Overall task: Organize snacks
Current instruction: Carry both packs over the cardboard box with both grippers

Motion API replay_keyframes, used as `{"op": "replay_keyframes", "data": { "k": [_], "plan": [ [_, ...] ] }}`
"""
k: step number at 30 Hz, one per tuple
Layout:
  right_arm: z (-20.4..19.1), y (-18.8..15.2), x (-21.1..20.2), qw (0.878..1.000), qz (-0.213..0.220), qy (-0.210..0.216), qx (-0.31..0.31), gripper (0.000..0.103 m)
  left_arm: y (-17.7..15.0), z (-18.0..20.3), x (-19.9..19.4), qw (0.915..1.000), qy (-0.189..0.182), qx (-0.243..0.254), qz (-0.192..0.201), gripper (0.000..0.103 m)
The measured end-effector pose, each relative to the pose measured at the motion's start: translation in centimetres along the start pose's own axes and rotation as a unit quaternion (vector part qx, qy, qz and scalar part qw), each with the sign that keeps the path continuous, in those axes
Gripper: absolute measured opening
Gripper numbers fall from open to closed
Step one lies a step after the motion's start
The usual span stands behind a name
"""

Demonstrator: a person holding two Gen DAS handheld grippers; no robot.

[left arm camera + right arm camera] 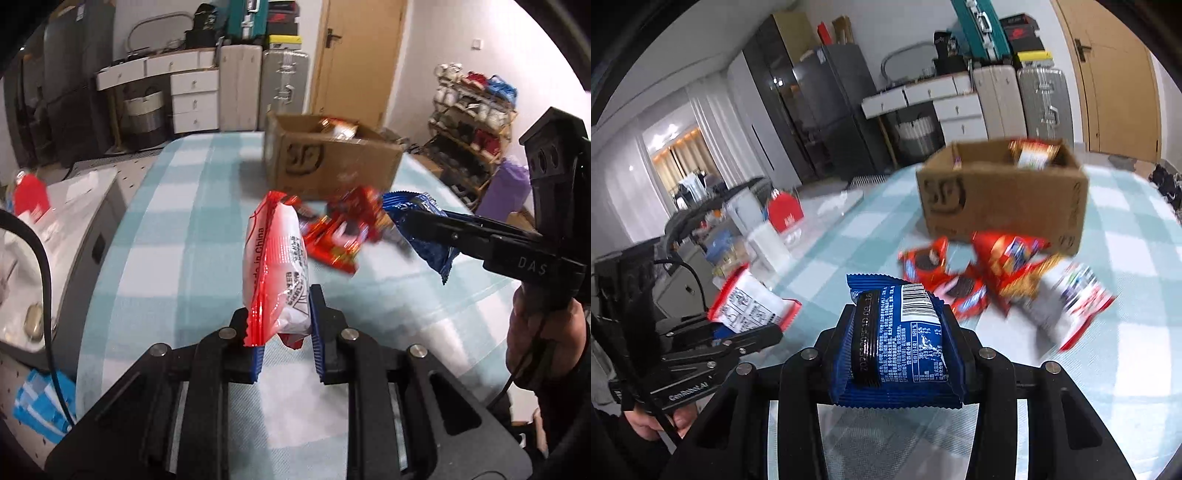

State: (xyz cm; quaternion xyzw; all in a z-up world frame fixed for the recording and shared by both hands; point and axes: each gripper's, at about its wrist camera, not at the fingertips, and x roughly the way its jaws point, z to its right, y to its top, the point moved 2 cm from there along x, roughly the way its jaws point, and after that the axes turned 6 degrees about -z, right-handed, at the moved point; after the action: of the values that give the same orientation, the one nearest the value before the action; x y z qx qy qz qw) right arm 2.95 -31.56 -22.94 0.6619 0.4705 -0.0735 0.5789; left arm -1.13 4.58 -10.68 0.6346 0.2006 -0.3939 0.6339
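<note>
While both packs hang above the worktop (177,236) | left hand-held gripper (284,332) pinches white-red snack pack (275,258) | right hand-held gripper (897,332) clamps blue snack pack (901,339) | cardboard box (1004,195) at 12 o'clock.

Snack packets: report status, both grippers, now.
Left gripper shut on white-and-red packet. Right gripper shut on blue packet. Cardboard box ahead, open, snacks inside. Loose red packets lie before the box.
</note>
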Motion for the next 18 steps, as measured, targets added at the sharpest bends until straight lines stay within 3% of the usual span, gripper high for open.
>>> {"op": "replay_keyframes", "data": {
  "k": [6,10,18],
  "plan": [
    [2.0,3.6,-3.8,0.999,0.032,0.009,0.010,0.043,5.2,1.1,0.0,0.9997,-0.008,0.014,0.018,0.018],
    [3.2,6.8,-6.5,0.998,0.057,0.023,0.016,0.043,9.3,1.9,0.5,0.9990,0.010,0.033,0.030,0.018],
    [5.6,13.6,-9.4,0.995,0.083,0.048,0.040,0.043,18.1,2.7,2.4,0.9989,-0.012,0.027,0.036,0.018]
  ]
}}
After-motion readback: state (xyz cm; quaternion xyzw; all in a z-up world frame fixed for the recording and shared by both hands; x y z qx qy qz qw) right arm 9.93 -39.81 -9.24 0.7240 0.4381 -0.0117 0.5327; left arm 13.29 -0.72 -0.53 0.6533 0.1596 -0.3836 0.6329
